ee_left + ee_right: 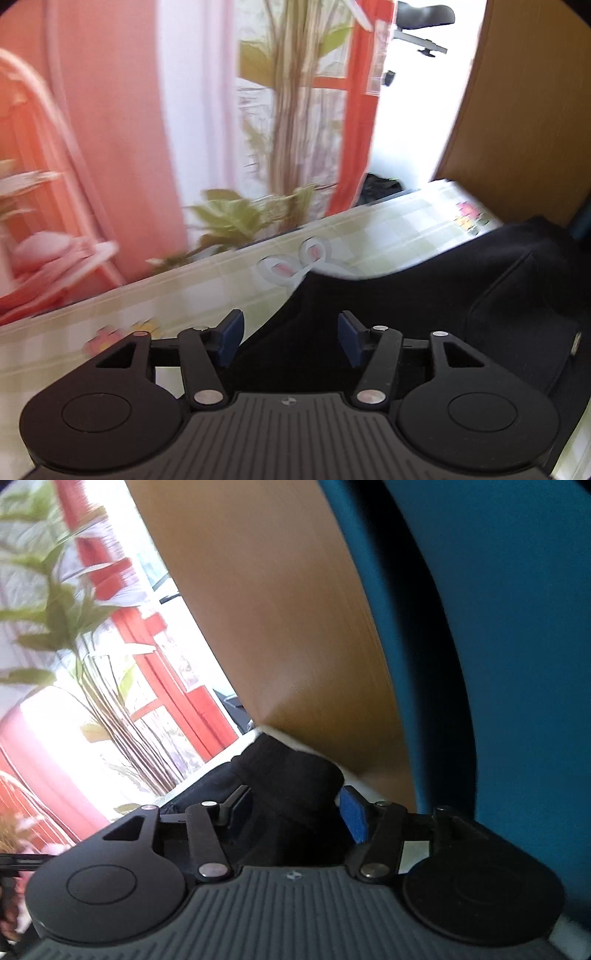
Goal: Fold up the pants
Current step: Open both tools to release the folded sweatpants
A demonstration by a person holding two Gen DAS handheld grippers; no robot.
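Note:
Black pants (424,295) lie on the table with a checked, flower-printed cloth (184,302), filling the right side of the left wrist view. A folded layer with a seam edge sits at their right. My left gripper (290,325) hovers over the pants' left edge, open, its blue pads apart with nothing pinched. In the right wrist view a bunched end of the pants (295,771) rises just beyond my right gripper (295,800). That gripper is open too, and the dark cloth lies between and behind its fingers. Its right blue pad (352,816) shows clear of the fabric.
A wooden panel (517,110) stands at the table's far right edge, close behind the pants, with a blue surface (498,627) beside it. Past the table's far edge are a leafy plant (288,129), pink curtains and a pink rack (55,221).

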